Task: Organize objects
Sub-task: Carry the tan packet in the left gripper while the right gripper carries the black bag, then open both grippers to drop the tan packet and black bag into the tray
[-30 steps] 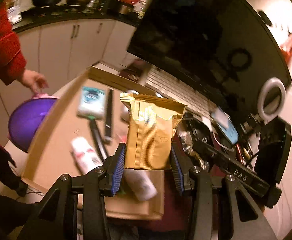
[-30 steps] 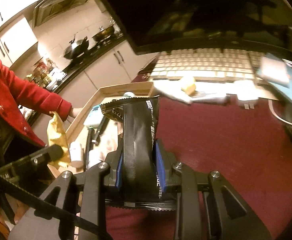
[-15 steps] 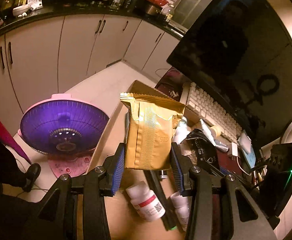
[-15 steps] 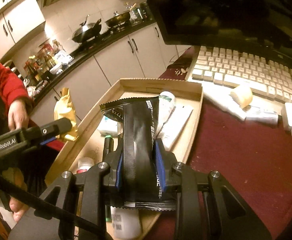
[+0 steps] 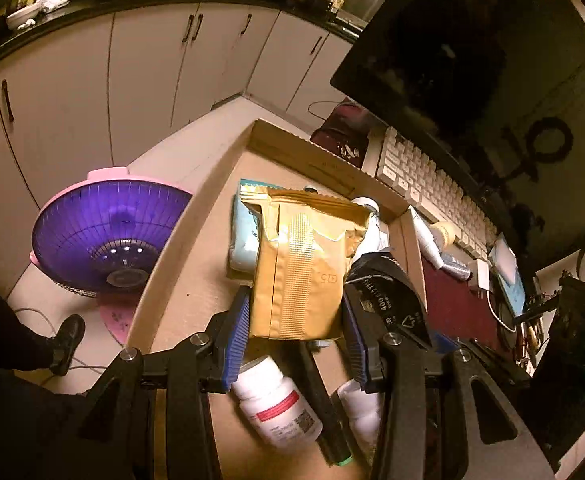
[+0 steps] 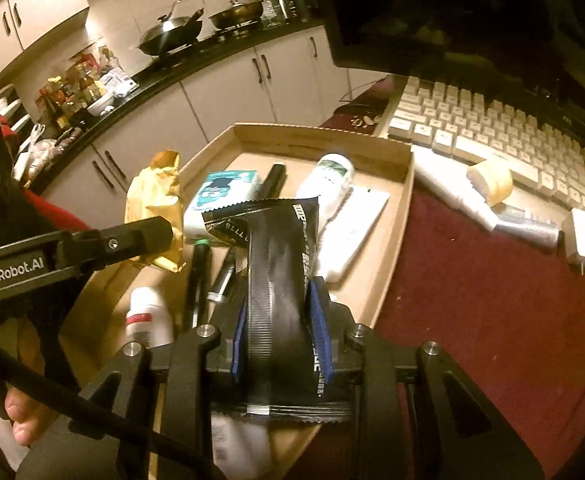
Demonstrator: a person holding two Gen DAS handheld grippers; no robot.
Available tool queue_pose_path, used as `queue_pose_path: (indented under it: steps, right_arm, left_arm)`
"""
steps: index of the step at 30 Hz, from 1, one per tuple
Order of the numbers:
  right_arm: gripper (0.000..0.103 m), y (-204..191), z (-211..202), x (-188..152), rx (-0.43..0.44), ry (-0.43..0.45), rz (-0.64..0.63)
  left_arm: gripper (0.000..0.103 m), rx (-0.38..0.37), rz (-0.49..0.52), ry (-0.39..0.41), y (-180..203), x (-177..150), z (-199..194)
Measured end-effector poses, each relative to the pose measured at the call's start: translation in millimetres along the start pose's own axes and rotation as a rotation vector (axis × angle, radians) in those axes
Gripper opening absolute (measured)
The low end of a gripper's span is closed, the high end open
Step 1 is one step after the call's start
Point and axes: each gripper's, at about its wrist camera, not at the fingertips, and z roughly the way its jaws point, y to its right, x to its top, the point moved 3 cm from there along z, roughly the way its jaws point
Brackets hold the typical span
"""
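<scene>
Your two wrist cameras look steeply down, close over the cardboard tray (image 5: 196, 256); both share it and the keyboard (image 6: 492, 136).

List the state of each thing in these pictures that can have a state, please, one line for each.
left gripper: shut on the gold packet, held upright.
right gripper: shut on the black packet, held above the cardboard tray.
white pill bottle: lying on its side in the tray, cap on.
monitor: screen dark.
purple fan: tilted on the floor; whether it runs, I cannot tell.
</scene>
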Motion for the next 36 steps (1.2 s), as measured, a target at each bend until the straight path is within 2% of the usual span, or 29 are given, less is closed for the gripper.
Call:
queue_pose_path:
  steps: [7,11,12,13,15,19,24,28,33,36]
  right_arm:
    - [0.026,0,8,8,-0.005,0.006,-0.015]
    - [0.03,2,5,6,0.023,0.017,0.007]
    - [0.043,4,3,5,0.029,0.024,0.018]
    - [0.059,5,2,5,0.033,0.027,0.024]
    - [0.067,6,-4,3,0.047,0.052,0.028]
    - [0.068,7,-26,-3,0.073,0.093,0.031]
    - [0.07,18,-57,-18,0.067,0.134,0.038]
    - [0.07,38,-74,-35,0.032,0.132,0.053]
    - [0.07,73,-87,-57,-0.006,0.105,0.099]
    - [0.07,95,-93,-67,-0.022,0.094,0.14]
  left_arm:
    - [0.038,0.042,-0.016,-0.039,-5,15,24]
    - [0.039,0.021,-0.062,-0.028,-12,14,27]
    - [0.04,0.011,-0.07,-0.017,-12,13,25]
    - [0.044,-0.007,-0.081,-0.008,-11,11,22]
    - [0.05,-0.037,-0.075,0.004,-8,5,14]
    - [0.052,-0.024,-0.028,0.058,4,-9,-11]
    - [0.054,-0.026,0.1,0.13,41,-41,-45]
    - [0.056,-0.055,0.187,0.127,78,-74,-49]
    - [0.056,-0.102,0.265,0.056,123,-109,-33]
    - [0.056,-0.115,0.284,0.03,140,-119,-26]
